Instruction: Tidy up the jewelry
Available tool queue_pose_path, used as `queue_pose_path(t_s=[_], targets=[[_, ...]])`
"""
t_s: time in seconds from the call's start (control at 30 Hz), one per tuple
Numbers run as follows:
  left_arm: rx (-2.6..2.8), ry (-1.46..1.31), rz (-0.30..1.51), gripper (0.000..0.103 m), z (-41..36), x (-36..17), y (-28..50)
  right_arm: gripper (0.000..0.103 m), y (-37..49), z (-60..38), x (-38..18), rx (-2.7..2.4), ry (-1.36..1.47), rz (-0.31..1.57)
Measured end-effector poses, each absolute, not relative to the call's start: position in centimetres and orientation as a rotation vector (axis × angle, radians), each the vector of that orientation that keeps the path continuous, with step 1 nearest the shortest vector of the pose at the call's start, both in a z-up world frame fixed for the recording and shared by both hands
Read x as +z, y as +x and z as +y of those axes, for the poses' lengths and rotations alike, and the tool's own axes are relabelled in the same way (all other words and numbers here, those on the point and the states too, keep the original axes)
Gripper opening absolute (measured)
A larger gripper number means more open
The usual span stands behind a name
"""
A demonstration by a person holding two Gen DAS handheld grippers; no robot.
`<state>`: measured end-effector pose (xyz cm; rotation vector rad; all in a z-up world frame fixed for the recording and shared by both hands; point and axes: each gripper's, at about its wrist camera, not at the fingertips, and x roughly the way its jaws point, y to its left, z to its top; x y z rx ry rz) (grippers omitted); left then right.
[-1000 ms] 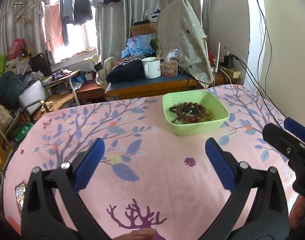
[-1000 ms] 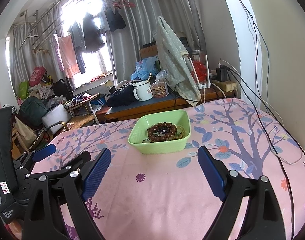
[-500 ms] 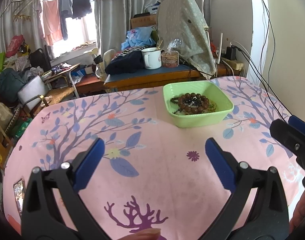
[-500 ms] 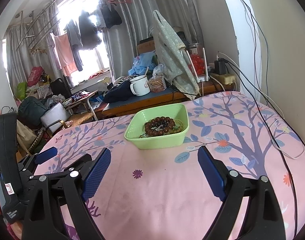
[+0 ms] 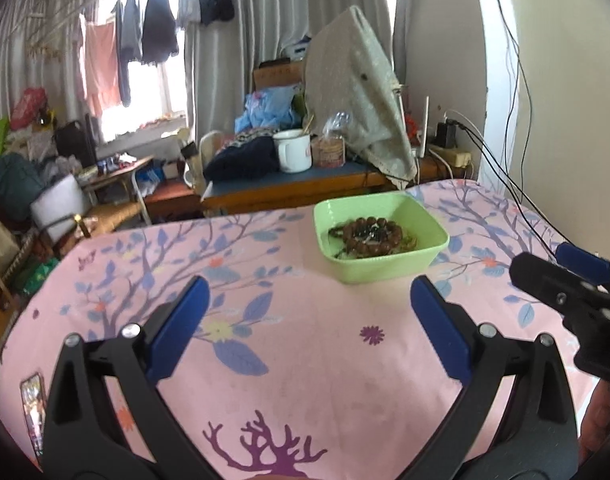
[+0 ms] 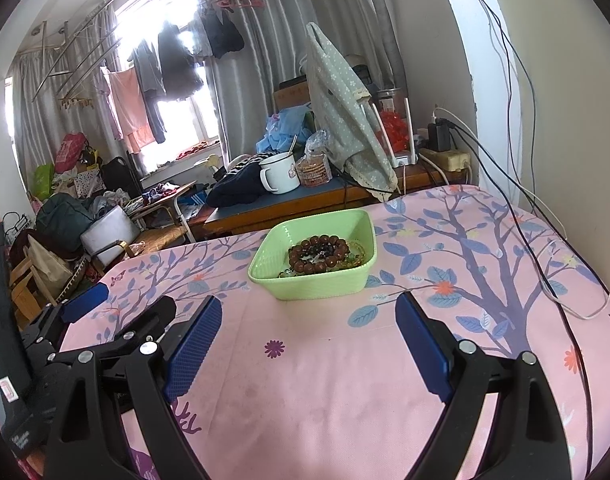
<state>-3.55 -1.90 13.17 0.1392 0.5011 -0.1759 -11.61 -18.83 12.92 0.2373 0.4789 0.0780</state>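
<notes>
A light green square dish (image 5: 425, 224) (image 6: 361, 232) sits on the pink flowered tablecloth. In it lie a brown bead bracelet (image 5: 371, 230) (image 6: 319, 252), dark beads and greenish beads. My left gripper (image 5: 309, 322) is open and empty, above the cloth, short of the dish. My right gripper (image 6: 309, 330) is open and empty, also short of the dish. Each gripper shows at the edge of the other's view: the right one in the left wrist view (image 5: 565, 284), the left one in the right wrist view (image 6: 117, 312).
The pink tablecloth (image 5: 305, 360) (image 6: 325, 380) covers the table. Black and white cables (image 6: 545, 240) run along the right wall and over the table's right edge. A low desk with a white mug (image 5: 292, 151) stands behind the table. A phone (image 5: 31, 412) lies at the near left.
Both grippers have pulled back and tilted slightly; the dish sits a little farther up in both views. Both grippers stay open and empty.
</notes>
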Motion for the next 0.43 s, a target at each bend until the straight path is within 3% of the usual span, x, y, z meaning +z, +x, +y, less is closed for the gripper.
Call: queue_pose_path(t_s=[0.43], targets=[[-0.162,0.145,0.594,0.097,-2.2,13.1,-2.1,0.062,-11.8,-19.7,13.0,0.063,0.247,0.477]])
